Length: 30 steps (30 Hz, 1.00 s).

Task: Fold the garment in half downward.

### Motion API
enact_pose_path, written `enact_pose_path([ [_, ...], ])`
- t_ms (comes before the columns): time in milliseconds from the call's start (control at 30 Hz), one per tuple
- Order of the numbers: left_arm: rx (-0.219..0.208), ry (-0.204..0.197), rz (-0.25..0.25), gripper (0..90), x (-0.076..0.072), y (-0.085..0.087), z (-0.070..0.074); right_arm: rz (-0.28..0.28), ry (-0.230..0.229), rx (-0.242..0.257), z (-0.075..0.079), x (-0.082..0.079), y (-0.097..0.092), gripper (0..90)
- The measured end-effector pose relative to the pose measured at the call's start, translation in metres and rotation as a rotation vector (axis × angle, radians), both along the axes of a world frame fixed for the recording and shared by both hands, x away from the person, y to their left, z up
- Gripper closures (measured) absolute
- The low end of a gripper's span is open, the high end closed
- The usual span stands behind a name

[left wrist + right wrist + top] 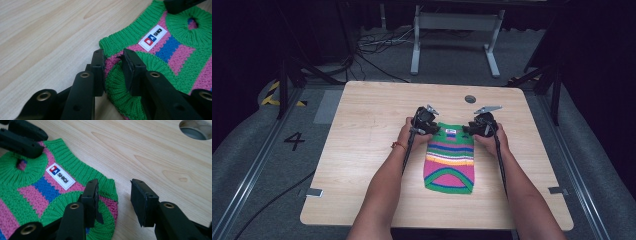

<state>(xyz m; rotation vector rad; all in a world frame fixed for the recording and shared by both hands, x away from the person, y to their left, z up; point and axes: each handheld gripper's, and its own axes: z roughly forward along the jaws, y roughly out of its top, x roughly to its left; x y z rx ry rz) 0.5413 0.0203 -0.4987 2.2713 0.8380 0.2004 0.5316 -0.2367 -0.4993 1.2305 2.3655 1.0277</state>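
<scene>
Since it's a small knit sweater [451,160], it should handle light, soft and floppy with no slip risk; best holds are the ribbed far corners beside the armholes. It lies flat mid-table, collar far, hem near. Left gripper [113,65] has its jaws pinching the left armhole rib. Right gripper [113,196] stands open: one jaw over the right armhole, the other above bare wood. Table [362,150] is pale wood with a grommet hole [470,99] far of the sweater; dark carpet, cables [377,45] and a grey frame [457,30] lie beyond.
</scene>
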Motion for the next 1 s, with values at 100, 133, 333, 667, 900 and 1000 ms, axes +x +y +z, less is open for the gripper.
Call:
enact_pose_path([
  [100, -0.009, 0.003, 0.003, 73.4, -0.002, 0.002, 0.000, 0.010, 0.009, 0.015, -0.001, 0.001, 0.000, 60.9],
  [133, -0.003, 0.006, 0.003, 73.4, -0.004, 0.003, 0.000, 0.010, 0.016, 0.024, -0.002, 0.002, 0.001, 62.6],
  [333, -0.010, -0.032, 0.071, 57.9, 0.002, 0.002, 0.004, 0.048, 0.059, 0.022, 0.000, 0.005, 0.009, 81.8],
  [667, -0.063, 0.036, 0.060, 53.7, 0.010, 0.003, -0.002, 0.061, 0.036, -0.033, 0.003, 0.003, 0.014, 84.4],
  [900, -0.062, 0.044, -0.027, 82.4, 0.004, 0.000, 0.000, 0.066, 0.013, -0.045, 0.004, 0.000, 0.015, 84.8],
  [1000, -0.022, 0.006, -0.027, 84.3, 0.003, -0.002, 0.004, 0.067, 0.010, -0.011, 0.007, -0.001, 0.012, 84.9],
])
